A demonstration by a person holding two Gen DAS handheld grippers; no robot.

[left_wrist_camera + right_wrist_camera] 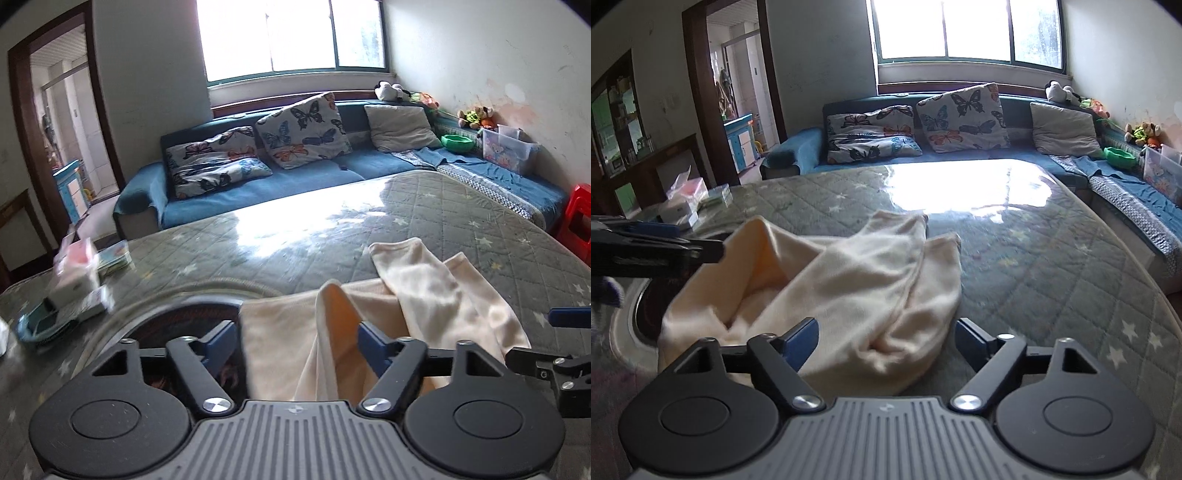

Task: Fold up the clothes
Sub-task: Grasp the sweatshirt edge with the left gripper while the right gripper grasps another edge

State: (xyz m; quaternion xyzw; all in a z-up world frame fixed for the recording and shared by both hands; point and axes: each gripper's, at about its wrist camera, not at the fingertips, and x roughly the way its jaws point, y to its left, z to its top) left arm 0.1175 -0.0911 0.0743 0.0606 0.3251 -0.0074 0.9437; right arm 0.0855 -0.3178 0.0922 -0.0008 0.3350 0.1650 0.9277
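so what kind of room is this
Most likely a home living room. A blue corner sofa with butterfly cushions sits under a big window, soft toys line its back, and a cream garment lies on a quilted table.

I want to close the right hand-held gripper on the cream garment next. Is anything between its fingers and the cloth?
Nothing visible. The right hand-held gripper is open, and the cream garment lies directly ahead on the quilted table cover, its near fold already between the fingers. The left hand-held gripper, also open, stands off to the left.
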